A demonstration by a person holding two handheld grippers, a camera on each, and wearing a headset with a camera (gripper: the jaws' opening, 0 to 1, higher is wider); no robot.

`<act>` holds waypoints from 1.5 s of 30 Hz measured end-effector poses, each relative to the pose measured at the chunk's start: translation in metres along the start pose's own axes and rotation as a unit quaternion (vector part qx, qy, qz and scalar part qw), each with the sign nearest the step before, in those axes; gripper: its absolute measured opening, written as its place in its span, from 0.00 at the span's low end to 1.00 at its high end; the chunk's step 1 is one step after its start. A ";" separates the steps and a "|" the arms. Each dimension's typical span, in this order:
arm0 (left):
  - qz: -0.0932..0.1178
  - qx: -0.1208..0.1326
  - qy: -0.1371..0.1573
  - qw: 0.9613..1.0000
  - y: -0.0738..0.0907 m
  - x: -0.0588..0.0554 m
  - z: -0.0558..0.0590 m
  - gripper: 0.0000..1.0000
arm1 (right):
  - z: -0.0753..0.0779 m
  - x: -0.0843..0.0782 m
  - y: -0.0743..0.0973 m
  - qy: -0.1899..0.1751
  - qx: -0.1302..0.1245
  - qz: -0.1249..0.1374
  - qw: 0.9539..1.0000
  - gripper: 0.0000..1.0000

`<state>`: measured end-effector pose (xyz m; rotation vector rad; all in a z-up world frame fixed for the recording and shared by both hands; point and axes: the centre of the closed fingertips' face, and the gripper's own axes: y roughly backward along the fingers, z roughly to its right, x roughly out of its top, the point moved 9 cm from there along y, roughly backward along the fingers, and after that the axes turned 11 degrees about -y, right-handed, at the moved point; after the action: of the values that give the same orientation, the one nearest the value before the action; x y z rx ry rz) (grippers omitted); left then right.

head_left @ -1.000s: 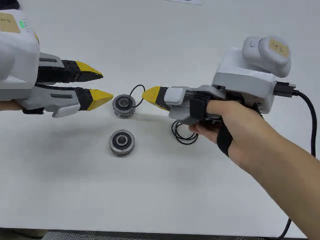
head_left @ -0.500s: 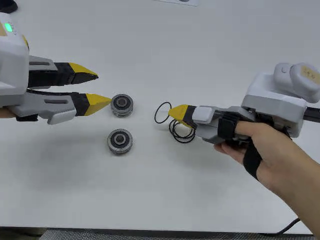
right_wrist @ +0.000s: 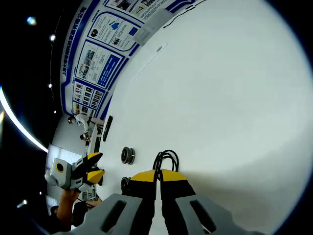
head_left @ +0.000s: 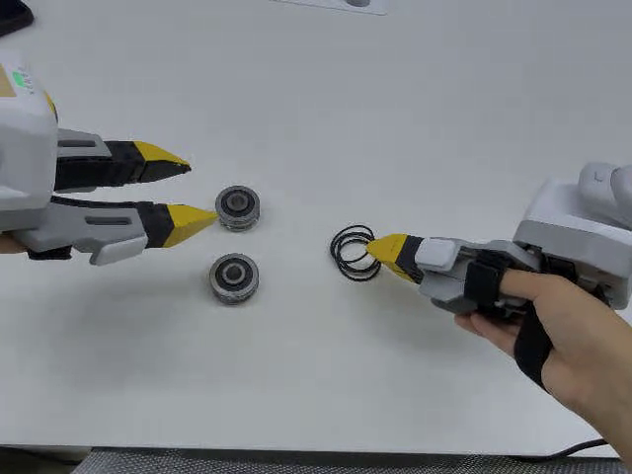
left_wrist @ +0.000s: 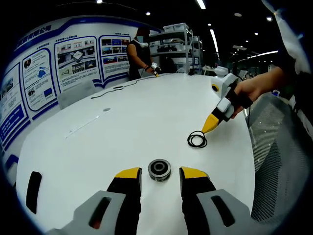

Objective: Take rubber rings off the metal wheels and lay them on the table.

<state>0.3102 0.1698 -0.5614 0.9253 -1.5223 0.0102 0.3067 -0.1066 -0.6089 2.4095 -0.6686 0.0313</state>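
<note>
1. We open on the right gripper (right_wrist: 157, 176). Its jaws are pressed together, and in its own view a thin black ring (right_wrist: 158, 164) runs down into the slit between the yellow tips. It looks pinched there, though how much of it sits inside the slit is hidden from us.
2. That ring reaches out onto the rings (head_left: 351, 253), a small black pile lying flat on the table (head_left: 415, 118). The loops overlap, so we cannot count them.
3. Over to the left gripper (head_left: 202, 186): jaws spread wide, nothing between them. The far wheel (head_left: 238, 207) lies just off its lower tip. In the left gripper view that wheel sits right ahead of the gap, and we see no contact.
4. The near wheel (head_left: 235, 278) lies flat close beside the far one, the two apart. In the right gripper view it is half hidden behind a jaw. Whether either wheel wears a rubber ring is too small for us to tell.
5. Cut off: the hand (head_left: 553, 336) on the right gripper runs out of the head view at the right, and the left gripper's body is cropped at the left. A dark thing (head_left: 8, 10) in the top-left corner is clipped, and we cannot name it.
6. Edges: the table's near edge runs along the bottom of the head view, with a cable (head_left: 578, 452) crossing it at the right.
7. Room: bare white table lies between wheels and rings, and plenty more beyond them. In the left gripper view a person (left_wrist: 139, 54) stands at the far end, by posters (left_wrist: 73, 54).
</note>
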 end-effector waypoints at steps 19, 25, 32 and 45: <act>-0.001 0.010 0.009 1.000 0.008 -0.001 0.009 0.32 | 0.003 0.005 0.011 0.034 -0.009 0.025 0.999 0.11; -0.001 0.017 0.012 1.000 0.012 -0.003 0.011 0.33 | 0.003 0.018 0.020 0.111 -0.005 0.056 0.992 0.17; 0.031 0.030 0.032 0.999 0.023 -0.006 0.015 0.39 | -0.006 0.033 0.037 0.303 -0.002 0.107 0.947 0.19; 0.066 0.050 0.079 0.993 0.038 -0.021 0.034 0.61 | -0.021 0.020 0.051 0.498 0.062 0.056 0.863 0.45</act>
<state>0.2593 0.1890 -0.5666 0.8801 -1.4426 0.2525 0.3036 -0.1377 -0.5595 2.0518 -0.2940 1.2985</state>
